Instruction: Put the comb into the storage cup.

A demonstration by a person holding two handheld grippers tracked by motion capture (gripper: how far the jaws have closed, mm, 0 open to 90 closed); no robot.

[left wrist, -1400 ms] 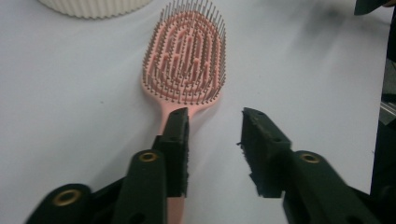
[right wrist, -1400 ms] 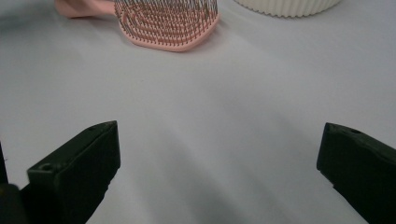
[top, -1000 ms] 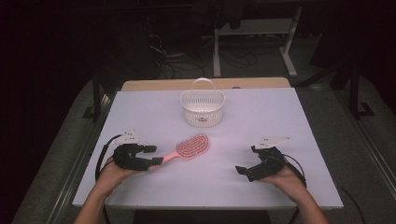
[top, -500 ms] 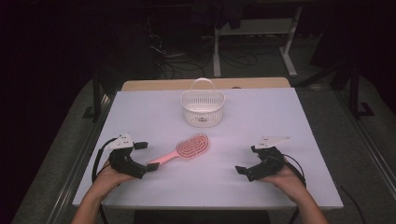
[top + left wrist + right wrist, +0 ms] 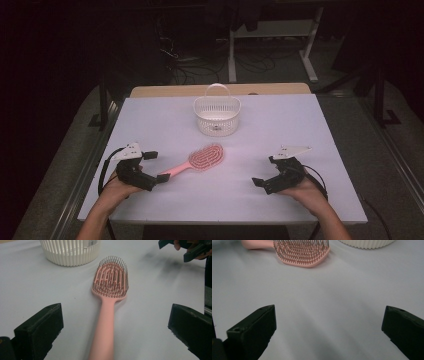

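Hairbrush [image 5: 110,290] handle between left tool [image 5: 112,332] jaws

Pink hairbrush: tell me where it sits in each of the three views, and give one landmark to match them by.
High view: the pink hairbrush lies at centre-left of the table, handle toward the left gripper.
Left gripper view: centre, bristle head up, handle running down between the open jaws.
Right gripper view: top left, bristle head near the upper edge.
Shared landmark: the white basket, beyond the brush head in every view.

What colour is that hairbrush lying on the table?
The hairbrush is pale pink, handle and head alike, with darker bristles; the left gripper view shows it best.
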